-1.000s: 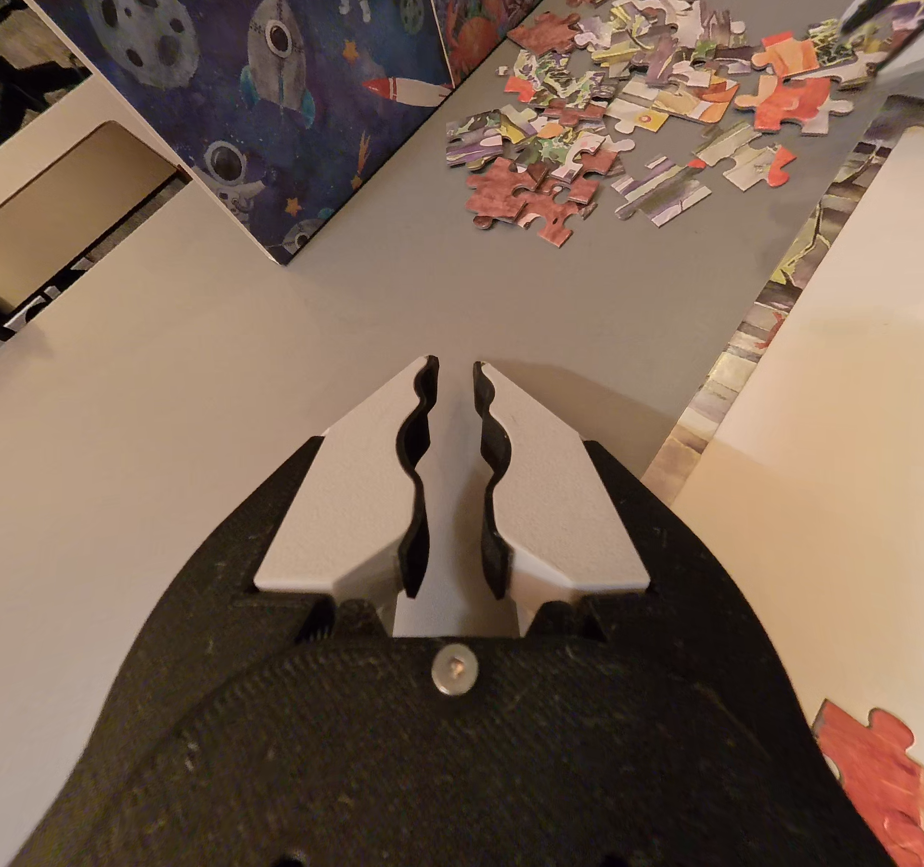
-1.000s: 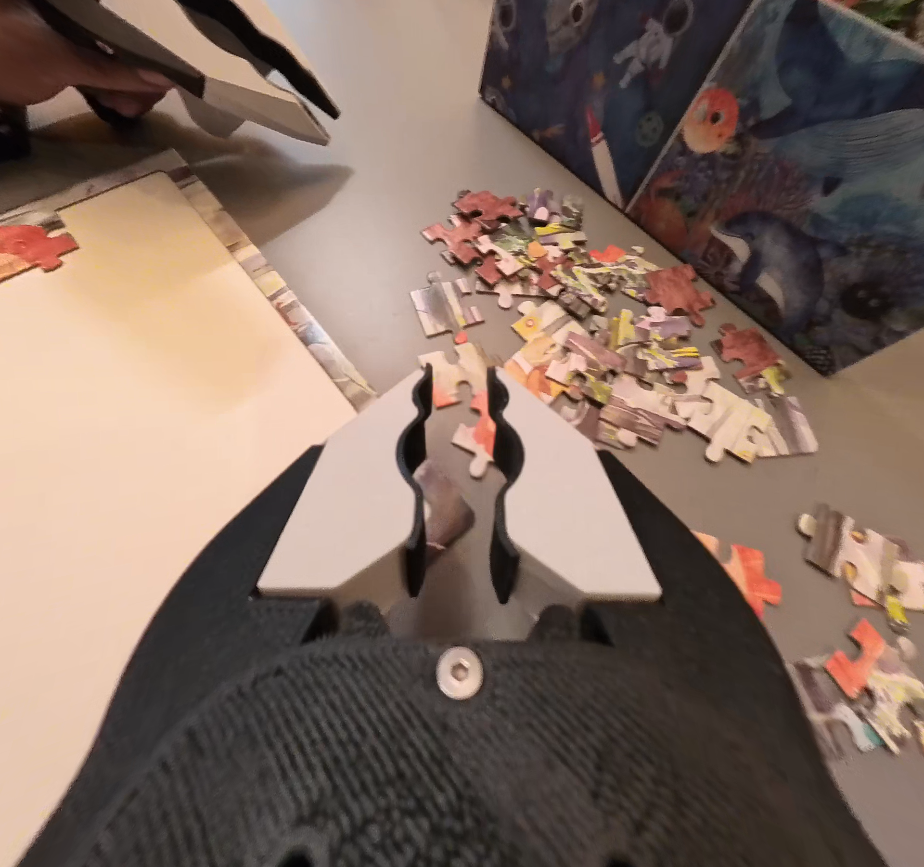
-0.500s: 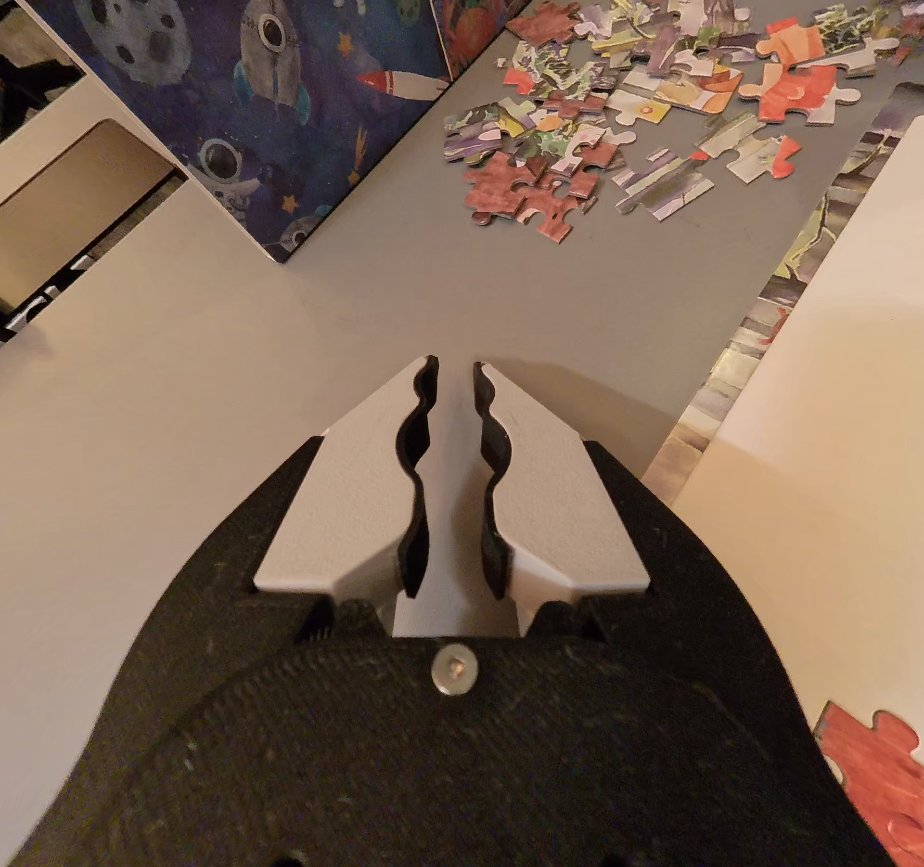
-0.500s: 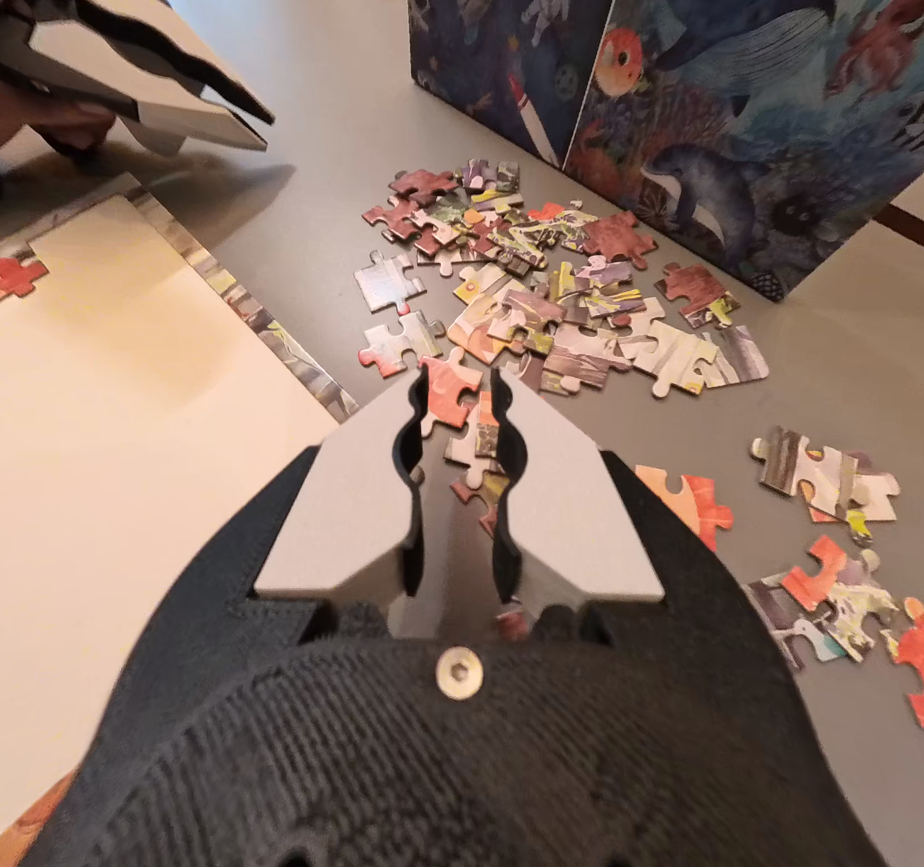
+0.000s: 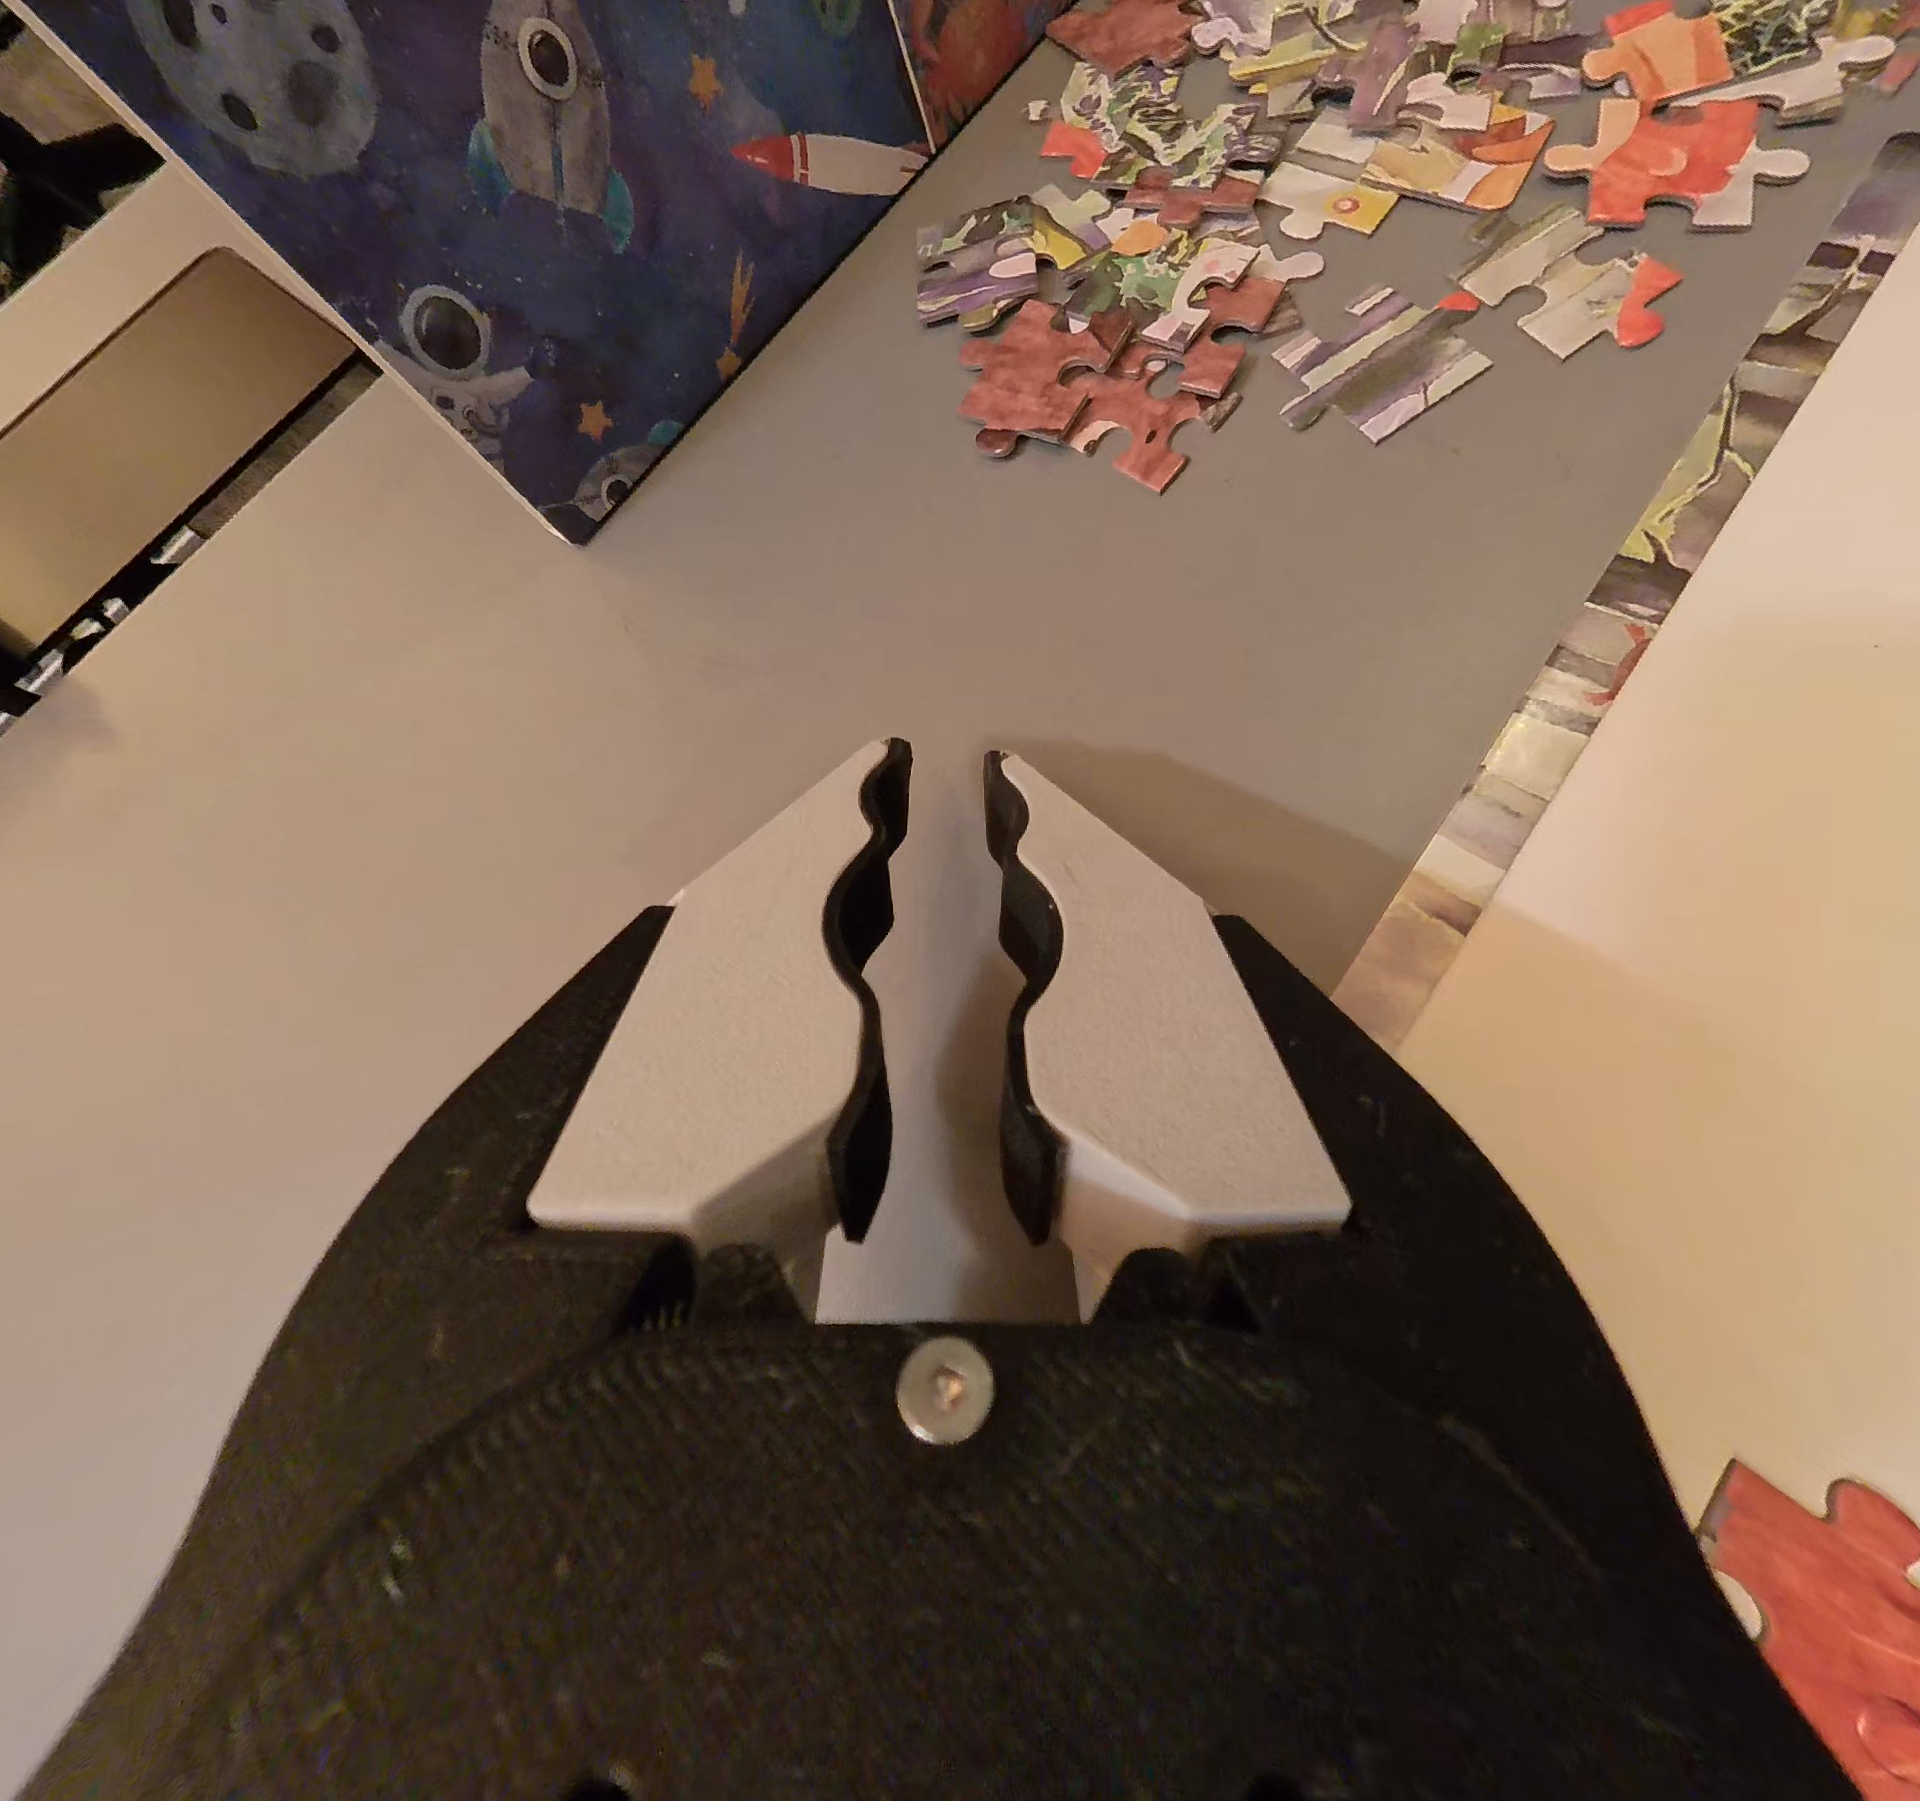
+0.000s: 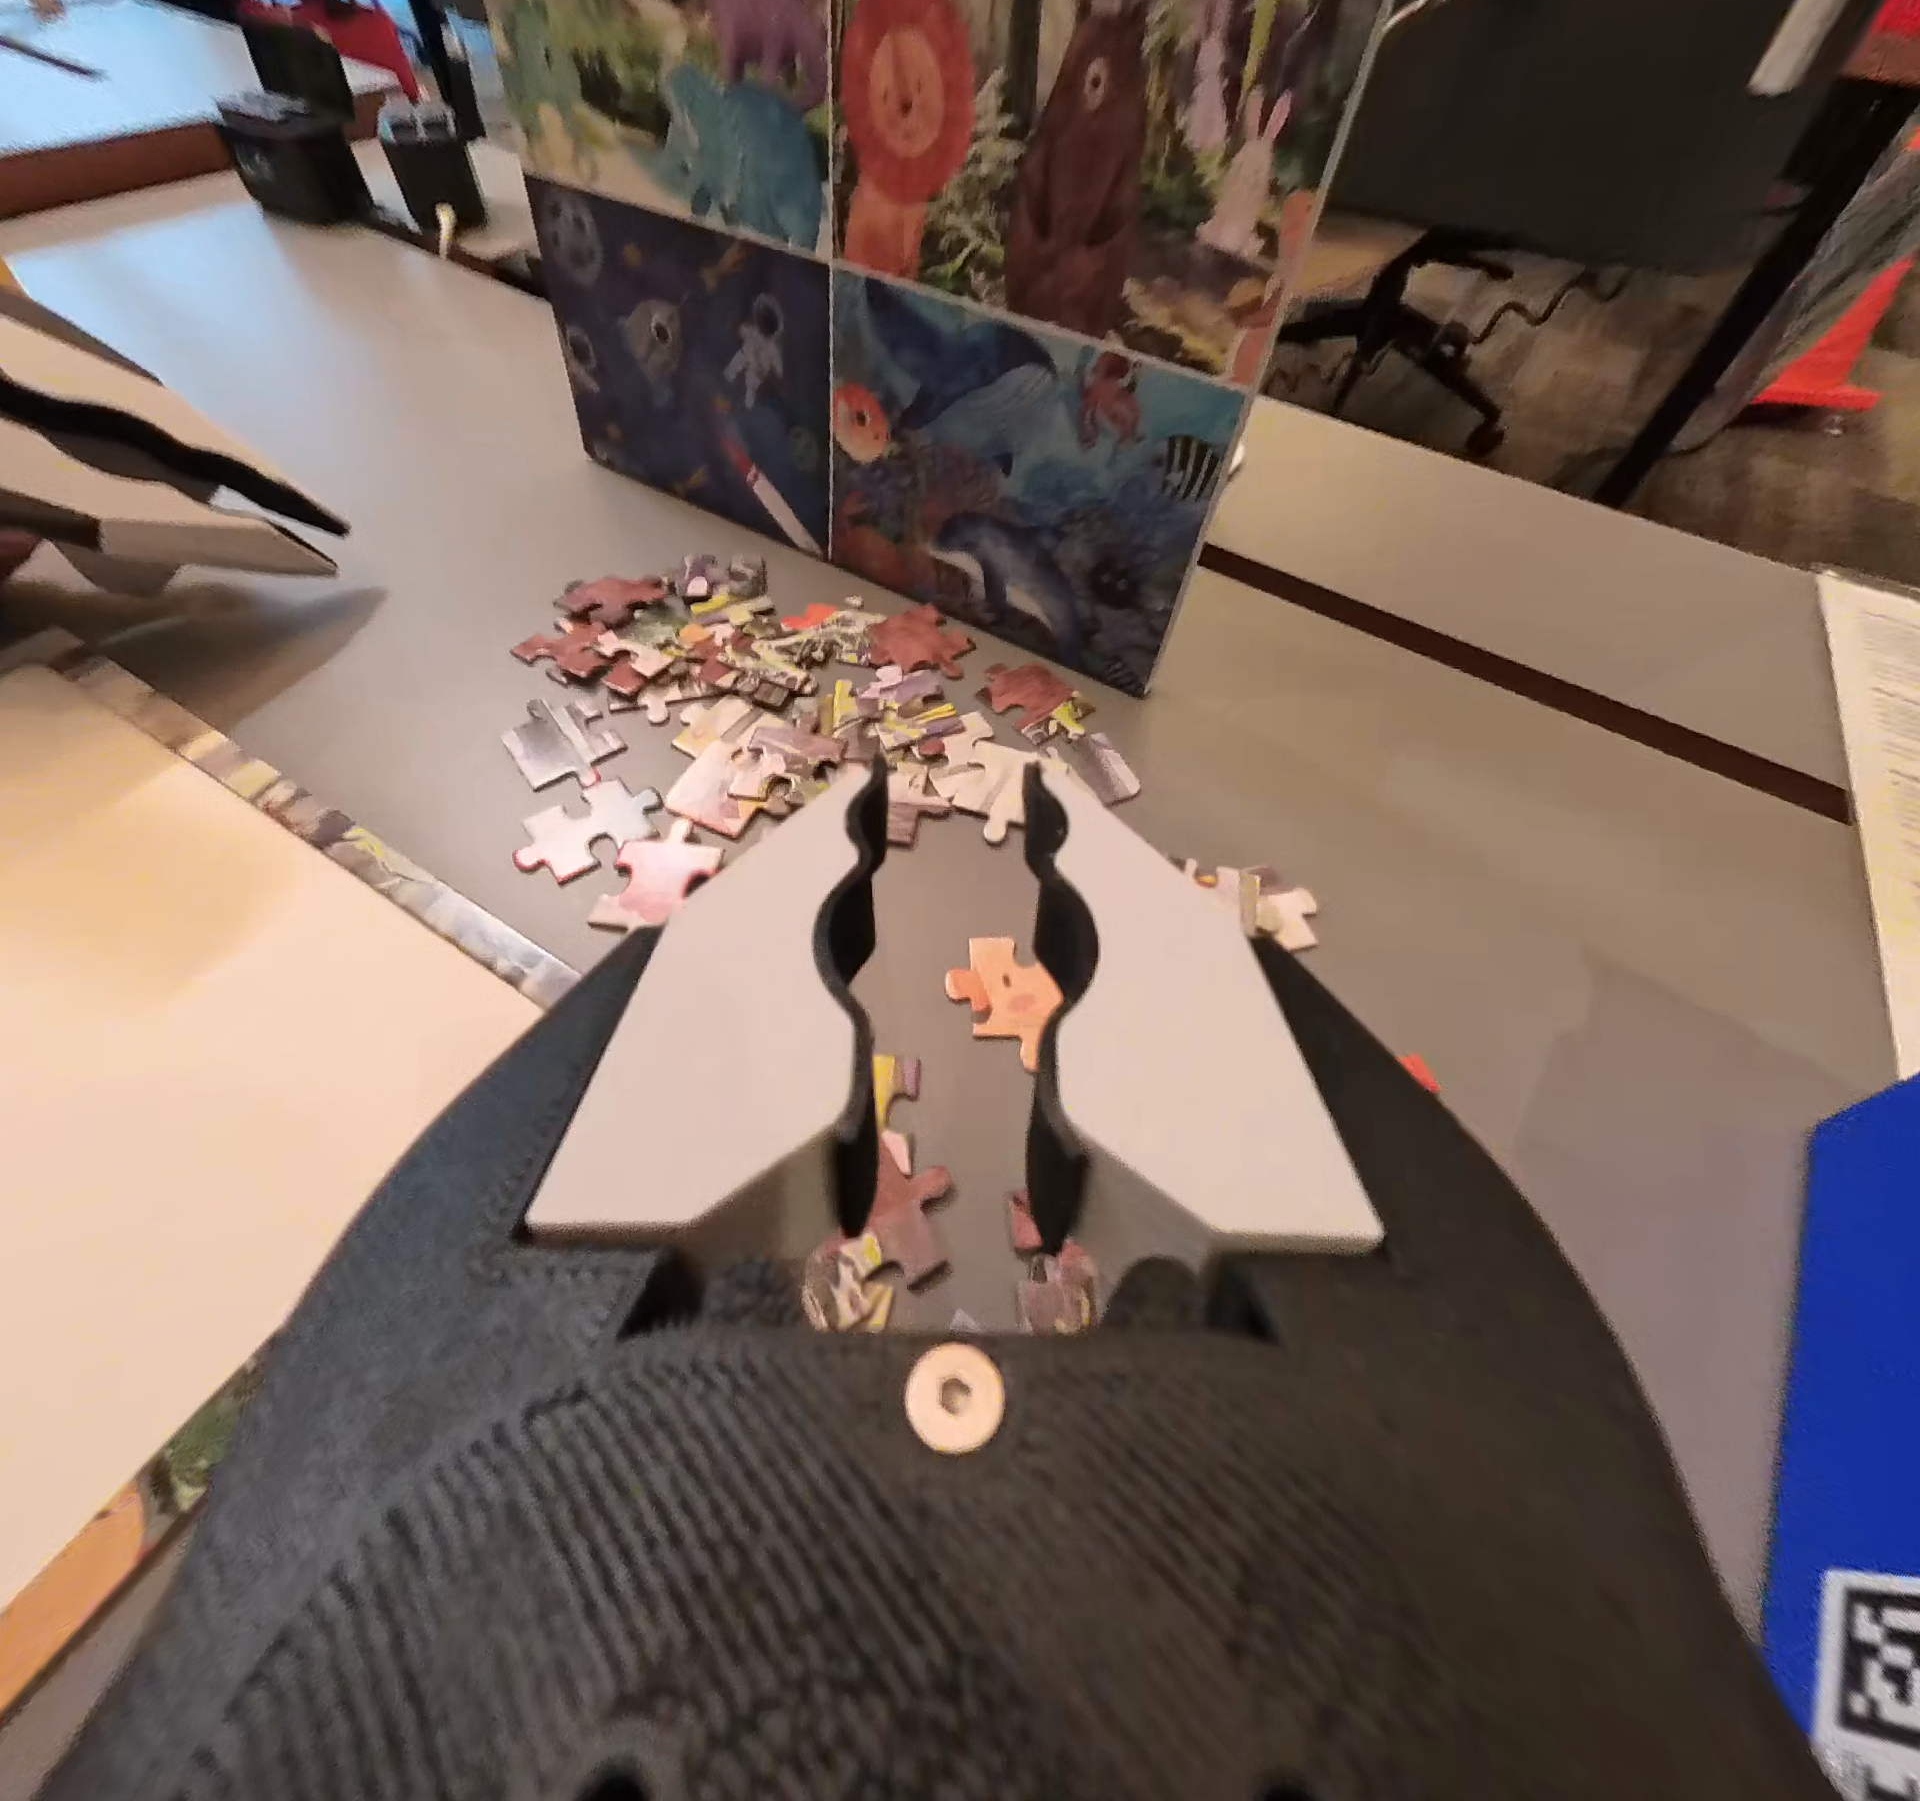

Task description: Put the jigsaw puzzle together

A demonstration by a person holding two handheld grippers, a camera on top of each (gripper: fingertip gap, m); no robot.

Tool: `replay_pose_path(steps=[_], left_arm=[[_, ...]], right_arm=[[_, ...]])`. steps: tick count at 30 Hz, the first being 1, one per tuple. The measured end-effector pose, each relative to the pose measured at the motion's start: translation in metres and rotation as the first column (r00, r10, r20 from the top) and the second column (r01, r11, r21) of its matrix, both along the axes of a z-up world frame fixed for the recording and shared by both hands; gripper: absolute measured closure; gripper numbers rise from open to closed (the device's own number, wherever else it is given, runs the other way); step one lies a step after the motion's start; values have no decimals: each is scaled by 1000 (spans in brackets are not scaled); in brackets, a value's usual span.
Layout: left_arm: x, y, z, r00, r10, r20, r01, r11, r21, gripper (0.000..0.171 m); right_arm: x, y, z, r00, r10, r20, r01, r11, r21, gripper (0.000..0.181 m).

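Observation:
Loose jigsaw pieces (image 5: 1299,193) lie in a heap on the grey table, also seen in the right wrist view (image 6: 779,702). The cream puzzle board (image 5: 1714,816) with a printed border lies to the right of my left gripper (image 5: 945,754), which is empty with a narrow gap between its fingers and hovers over bare table. One red piece (image 5: 1849,1626) sits on the board. My right gripper (image 6: 956,785) is open and empty above scattered pieces; an orange piece (image 6: 1003,998) shows on the table between its fingers. The board (image 6: 208,972) is to its left. The left gripper's fingers (image 6: 156,494) show far left.
A tall picture box (image 6: 935,349) with space, sea and animal panels stands behind the heap; it also shows in the left wrist view (image 5: 468,141). A printed sheet (image 6: 1881,816) lies at the right. A blue tag (image 6: 1860,1388) is at the right edge. Dark containers (image 6: 301,162) stand far back. One gripper's finger ends stand about 30 cm off the other's.
My right gripper has pulled back and tilted up, so the heap lies farther ahead and the box's upper panels show. My left gripper has barely moved.

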State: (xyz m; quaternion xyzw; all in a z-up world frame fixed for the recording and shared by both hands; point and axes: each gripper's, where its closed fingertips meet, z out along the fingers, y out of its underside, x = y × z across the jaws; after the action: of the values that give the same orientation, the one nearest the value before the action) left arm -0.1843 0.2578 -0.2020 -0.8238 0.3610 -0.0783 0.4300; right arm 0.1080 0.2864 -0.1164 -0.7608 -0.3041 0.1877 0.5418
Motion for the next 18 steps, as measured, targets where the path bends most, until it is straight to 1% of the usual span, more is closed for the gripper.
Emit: replay_pose_path(steps=[4,7,11,15,18], left_arm=[[0,0,0,1000,0,-3,0,1000,0,159],[0,0,-1,1000,-1,-10,1,1000,1,159],[0,0,-1,1000,-1,-14,1,1000,2,159],[1,0,-2,1000,-3,-21,3,1000,3,159],[1,-1,-2,1000,-4,-27,4,1000,5,159]], right_arm=[[-1,-2,11,997,19,-81,-18,1000,16,157],[-9,-5,8,993,52,-102,-52,999,-3,156],[-26,-10,-3,992,99,-79,-102,994,-28,155],[-37,-12,-15,992,120,-27,-121,992,-43,155],[-42,-13,-21,991,132,-22,-133,990,-57,155]])
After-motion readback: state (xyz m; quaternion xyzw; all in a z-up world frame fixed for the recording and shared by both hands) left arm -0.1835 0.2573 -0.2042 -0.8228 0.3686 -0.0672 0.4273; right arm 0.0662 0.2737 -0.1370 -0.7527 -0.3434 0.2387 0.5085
